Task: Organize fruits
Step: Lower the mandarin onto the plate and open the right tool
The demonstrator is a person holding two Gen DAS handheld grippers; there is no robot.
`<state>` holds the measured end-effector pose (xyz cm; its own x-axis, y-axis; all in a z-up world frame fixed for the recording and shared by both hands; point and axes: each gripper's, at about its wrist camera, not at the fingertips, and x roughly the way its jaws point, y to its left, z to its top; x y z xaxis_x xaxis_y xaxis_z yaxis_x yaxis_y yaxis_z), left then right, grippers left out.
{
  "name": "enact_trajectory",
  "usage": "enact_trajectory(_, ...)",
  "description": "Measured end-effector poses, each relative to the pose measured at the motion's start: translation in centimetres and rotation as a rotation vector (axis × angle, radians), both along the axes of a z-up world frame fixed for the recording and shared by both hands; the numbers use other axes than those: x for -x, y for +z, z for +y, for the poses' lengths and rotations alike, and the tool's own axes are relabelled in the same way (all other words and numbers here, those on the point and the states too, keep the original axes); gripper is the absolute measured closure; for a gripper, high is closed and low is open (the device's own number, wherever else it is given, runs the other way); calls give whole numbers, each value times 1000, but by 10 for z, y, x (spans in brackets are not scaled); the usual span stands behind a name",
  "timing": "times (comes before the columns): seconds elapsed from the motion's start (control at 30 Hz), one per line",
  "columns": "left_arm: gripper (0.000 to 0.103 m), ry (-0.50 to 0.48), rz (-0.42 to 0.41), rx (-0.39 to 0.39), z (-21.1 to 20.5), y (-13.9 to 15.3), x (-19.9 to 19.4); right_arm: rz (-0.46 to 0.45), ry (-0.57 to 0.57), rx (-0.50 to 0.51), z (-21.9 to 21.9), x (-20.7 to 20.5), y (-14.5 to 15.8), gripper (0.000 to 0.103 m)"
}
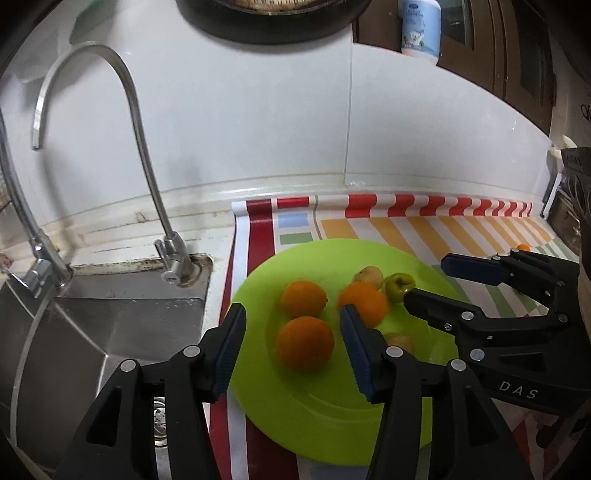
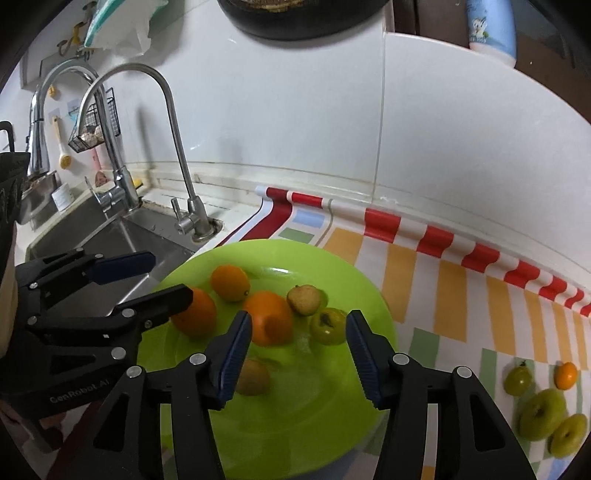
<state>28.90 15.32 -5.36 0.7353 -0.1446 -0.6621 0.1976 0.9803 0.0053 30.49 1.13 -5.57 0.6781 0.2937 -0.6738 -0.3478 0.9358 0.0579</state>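
A lime green plate [image 1: 332,417] [image 2: 288,417] lies on a striped mat. It holds three oranges [image 1: 304,341] [image 2: 267,321], two small brown fruits [image 2: 303,298] and a small green fruit [image 2: 328,325]. My left gripper [image 1: 293,343] is open and empty above the plate, either side of the nearest orange. My right gripper [image 2: 299,343] is open and empty above the plate's middle, and shows at the right of the left wrist view [image 1: 428,280]. Several green fruits [image 2: 541,413] and a small orange one [image 2: 566,375] lie on the mat to the right of the plate.
A steel sink [image 1: 110,332] with two taps [image 1: 140,147] is directly left of the plate. The white tiled wall [image 1: 258,129] runs behind. A dark pan [image 1: 273,18] and a bottle [image 1: 421,27] sit above. The mat [image 2: 461,295] extends rightwards.
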Motion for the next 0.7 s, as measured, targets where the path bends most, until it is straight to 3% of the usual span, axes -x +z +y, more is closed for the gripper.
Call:
enact_trajectory(0.2,48,13,-38,-2,-1,16,17,-30,-15,-3,-7,18,15,49)
enact_trajectory(0.3,45,22,-56,-7,-3,24,27,-54,-30,3,-12,31,22,42)
enact_trajectory(0.7,33,-3,-97,-17,-23,48,71,-102,-88,-2,-32,83,45,38)
